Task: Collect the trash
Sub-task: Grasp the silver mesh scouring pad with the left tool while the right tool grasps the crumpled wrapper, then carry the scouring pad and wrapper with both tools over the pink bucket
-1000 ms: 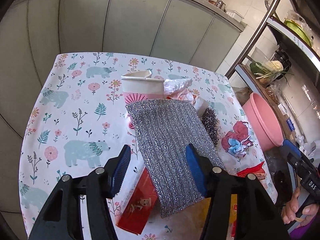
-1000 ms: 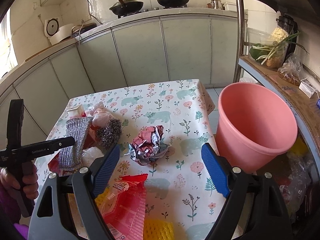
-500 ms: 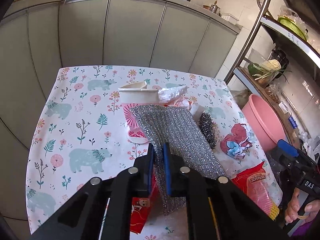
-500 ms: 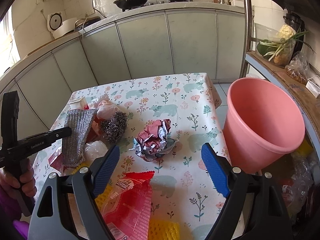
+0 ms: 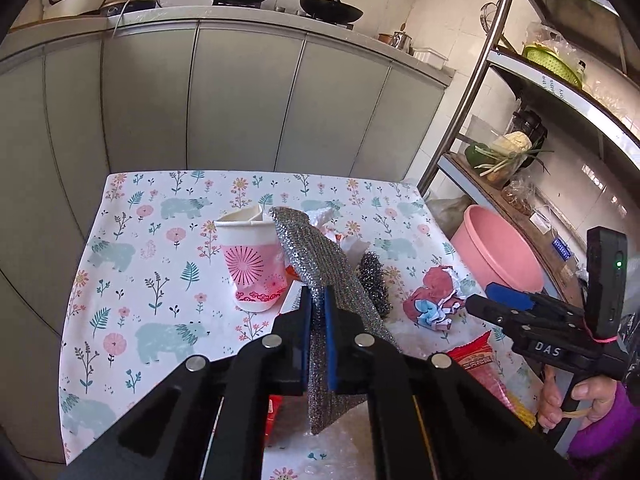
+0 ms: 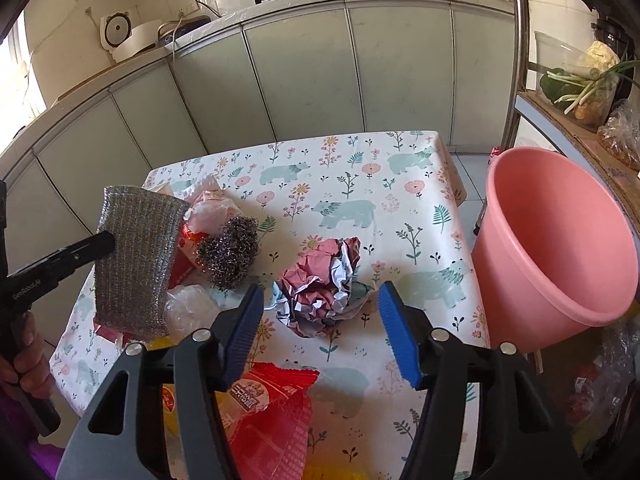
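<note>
My left gripper (image 5: 318, 304) is shut on a silver mesh scouring cloth (image 5: 320, 256) and holds it lifted above the table; the cloth also shows at the left of the right wrist view (image 6: 136, 256). My right gripper (image 6: 320, 320) is open and empty, hovering just in front of a crumpled pink and white paper ball (image 6: 320, 280). A steel wool ball (image 6: 228, 252) lies left of the paper ball. A red snack wrapper (image 6: 268, 412) lies under the right gripper. A pink bucket (image 6: 556, 248) stands right of the table.
A pink and white paper cup (image 5: 250, 264) stands on the floral tablecloth (image 5: 160, 280), with crumpled plastic (image 6: 212, 208) and a red box (image 5: 274, 412) near it. Grey cabinets lie behind the table. A metal shelf rack (image 5: 472, 92) stands at the right.
My left gripper closed on the mesh cloth and lifted it off the pile. My right gripper moved slightly nearer the paper ball and stayed open.
</note>
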### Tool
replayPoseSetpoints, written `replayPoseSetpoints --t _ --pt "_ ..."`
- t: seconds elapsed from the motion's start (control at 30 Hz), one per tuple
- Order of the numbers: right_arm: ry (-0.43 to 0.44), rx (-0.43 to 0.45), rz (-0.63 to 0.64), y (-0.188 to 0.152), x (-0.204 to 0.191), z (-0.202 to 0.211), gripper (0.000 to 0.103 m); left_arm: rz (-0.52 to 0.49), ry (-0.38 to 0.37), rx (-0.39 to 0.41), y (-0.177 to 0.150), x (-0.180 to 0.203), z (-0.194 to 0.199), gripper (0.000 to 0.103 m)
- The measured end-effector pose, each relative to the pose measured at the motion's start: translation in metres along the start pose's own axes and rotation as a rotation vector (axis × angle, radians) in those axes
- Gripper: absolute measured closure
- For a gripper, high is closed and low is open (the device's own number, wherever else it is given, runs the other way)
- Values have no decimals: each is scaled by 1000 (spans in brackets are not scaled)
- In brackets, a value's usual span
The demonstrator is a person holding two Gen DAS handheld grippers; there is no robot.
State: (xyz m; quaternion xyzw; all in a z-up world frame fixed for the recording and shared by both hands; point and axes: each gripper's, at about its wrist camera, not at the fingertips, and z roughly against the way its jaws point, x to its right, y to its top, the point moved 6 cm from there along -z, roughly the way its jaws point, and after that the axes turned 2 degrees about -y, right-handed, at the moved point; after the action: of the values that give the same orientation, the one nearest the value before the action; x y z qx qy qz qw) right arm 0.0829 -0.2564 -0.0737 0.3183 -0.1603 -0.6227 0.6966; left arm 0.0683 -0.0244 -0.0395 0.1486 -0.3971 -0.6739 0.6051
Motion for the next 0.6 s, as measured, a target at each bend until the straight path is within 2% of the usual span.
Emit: replayPoseSetpoints --t 0.13,0.2,0.27,0.33,0.6 --pt "20 -47 -7 -5 0 -12 60 -12 -7 17 5 6 5 98" --pt "26 -59 -5 -7 -1 -16 69 -17 -8 23 8 8 6 98" --pt "33 -65 -9 -8 -1 -18 83 -22 -10 29 10 10 8 98" --pt "40 -61 -22 -8 0 -17 90 -25 -11 35 12 12 10 98" --pt "38 8 -31 0 4 2 94 -37 -8 66 22 17 19 98"
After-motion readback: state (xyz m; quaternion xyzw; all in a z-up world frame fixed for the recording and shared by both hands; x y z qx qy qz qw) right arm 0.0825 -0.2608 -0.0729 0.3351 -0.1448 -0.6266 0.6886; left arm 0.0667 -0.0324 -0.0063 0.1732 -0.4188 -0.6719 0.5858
